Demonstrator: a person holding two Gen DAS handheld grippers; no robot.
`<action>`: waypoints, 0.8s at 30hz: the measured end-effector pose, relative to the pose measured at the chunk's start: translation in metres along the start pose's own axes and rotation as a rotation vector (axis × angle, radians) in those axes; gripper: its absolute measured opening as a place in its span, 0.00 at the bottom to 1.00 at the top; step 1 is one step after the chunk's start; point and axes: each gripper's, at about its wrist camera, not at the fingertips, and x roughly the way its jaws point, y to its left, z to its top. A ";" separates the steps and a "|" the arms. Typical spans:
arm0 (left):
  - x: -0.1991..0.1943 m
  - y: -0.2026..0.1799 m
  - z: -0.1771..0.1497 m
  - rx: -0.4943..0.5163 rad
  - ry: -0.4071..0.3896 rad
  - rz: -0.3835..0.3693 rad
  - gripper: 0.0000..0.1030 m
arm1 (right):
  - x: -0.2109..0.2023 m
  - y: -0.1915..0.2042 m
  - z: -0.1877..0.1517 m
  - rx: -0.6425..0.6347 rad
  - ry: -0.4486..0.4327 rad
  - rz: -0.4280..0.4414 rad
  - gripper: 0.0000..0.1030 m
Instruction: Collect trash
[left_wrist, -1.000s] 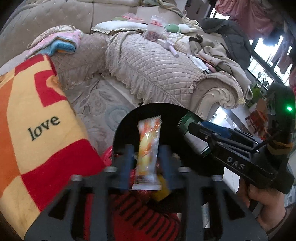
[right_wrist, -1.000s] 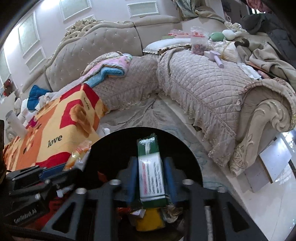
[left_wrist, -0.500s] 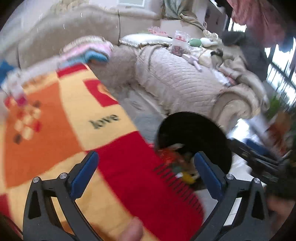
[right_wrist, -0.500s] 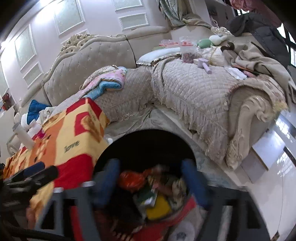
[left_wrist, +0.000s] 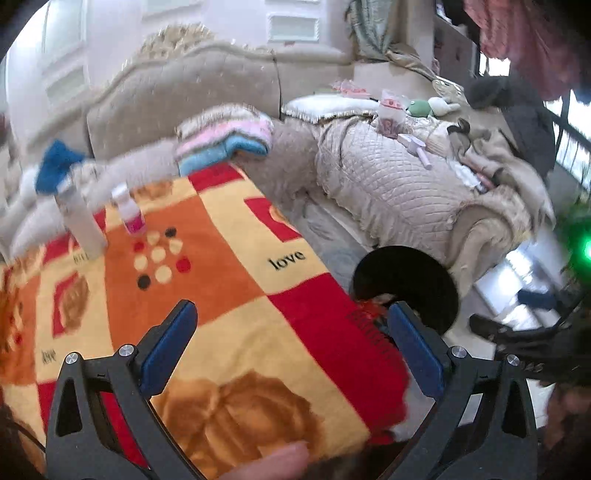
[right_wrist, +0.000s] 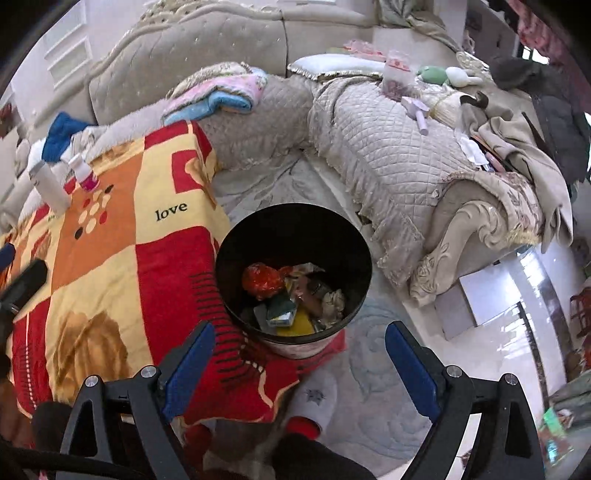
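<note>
Black round bin (right_wrist: 293, 236) on the floor, hard against the hanging edge of the patterned blanket (right_wrist: 122, 254), with the pale rug (right_wrist: 373, 373) under it. Inside, a heap of trash (right_wrist: 291, 295): a crumpled red-orange wrapper (right_wrist: 264, 278), a green box, something yellow, greyish crumpled paper. Seen from the left wrist, only the bin's dark rim (left_wrist: 406, 280) above the blanket's red corner, a little red wrapper showing at its lip.

Right gripper (right_wrist: 299, 354) tilted steeply down, above and on the near side of the bin, blue-padded fingers (right_wrist: 188, 365) spread wide and empty, nothing between them but bin base, blanket fringe and rug. A white slipper (right_wrist: 314, 402) with a red cuff just below, on the rug.

Left gripper (left_wrist: 291, 347) pointed down at a shallower slant over the blanket-covered surface, fingers (left_wrist: 168, 347) spread to their widest, empty, only blanket between them. A fingertip (left_wrist: 280, 458) poking in at the bottom edge. Off to the right in that view, the other tool, dark and blurred, with a green light (left_wrist: 587, 251) above it.

Further out on the blanket: a white bottle (left_wrist: 83, 221) and a smaller pink-labelled bottle (left_wrist: 129, 214), both upright, near each other. Beyond, a quilted beige sofa (right_wrist: 388, 147) wrapping the corner, folded pink and blue towels (right_wrist: 218, 92) on its seat, clutter and clothing piled at the right end.
</note>
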 end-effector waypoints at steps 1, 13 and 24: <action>-0.001 0.003 0.003 -0.020 0.020 -0.007 1.00 | -0.002 0.000 0.002 -0.008 0.010 0.003 0.89; -0.014 -0.006 0.012 -0.026 0.023 0.054 1.00 | 0.000 -0.010 0.012 0.018 0.064 0.029 0.89; -0.006 -0.020 0.011 -0.015 0.066 0.059 1.00 | -0.001 -0.012 0.018 0.037 0.074 0.060 0.89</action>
